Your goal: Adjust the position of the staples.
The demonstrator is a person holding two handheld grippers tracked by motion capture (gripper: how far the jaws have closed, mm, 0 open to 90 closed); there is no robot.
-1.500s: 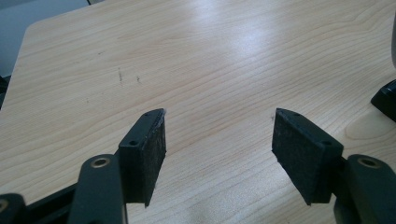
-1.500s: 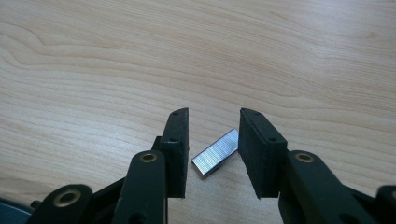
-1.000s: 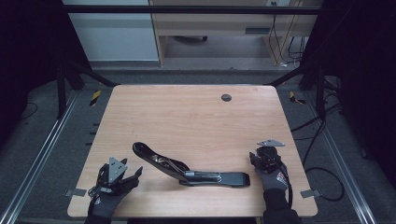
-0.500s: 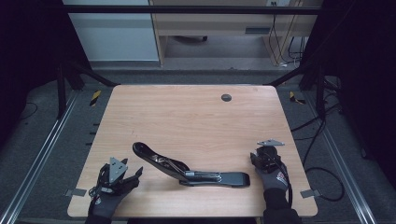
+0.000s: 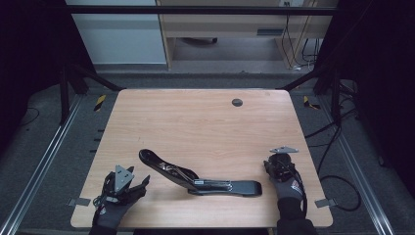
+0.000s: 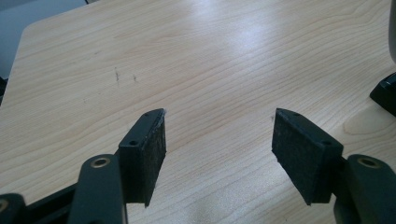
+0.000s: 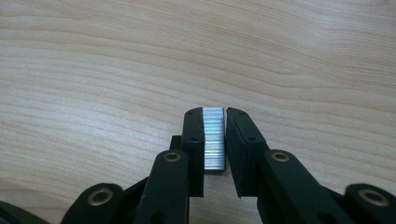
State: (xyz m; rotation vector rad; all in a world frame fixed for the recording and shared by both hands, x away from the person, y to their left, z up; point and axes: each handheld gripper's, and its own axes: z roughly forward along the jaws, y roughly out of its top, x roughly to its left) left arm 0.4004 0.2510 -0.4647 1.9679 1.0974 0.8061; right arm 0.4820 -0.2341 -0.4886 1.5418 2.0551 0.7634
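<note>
From the high view, the long black opened-out stapler (image 5: 198,177) lies flat on the pale wooden table (image 5: 205,127) between the left gripper (image 5: 139,185) and the right gripper (image 5: 274,164), its label too small to read and the right jaws' gap hidden under the grey plate. In the left gripper view the jaws stand spread over bare wood, with a black stapler end (image 6: 385,91) cut off at the right edge. In the right gripper view the jaws, which have just been closing, pinch a silvery ribbed strip of staples (image 7: 214,137) between their pads, its lower end hidden.

Each hand wears a dark grey glove, the right hand (image 5: 288,186) bearing a small red-and-white mark, while each black gripper carries a grey three-cornered top plate, brass-coloured pivot pins, flat black padded fingers (image 6: 148,156) with small screw holes.
</note>
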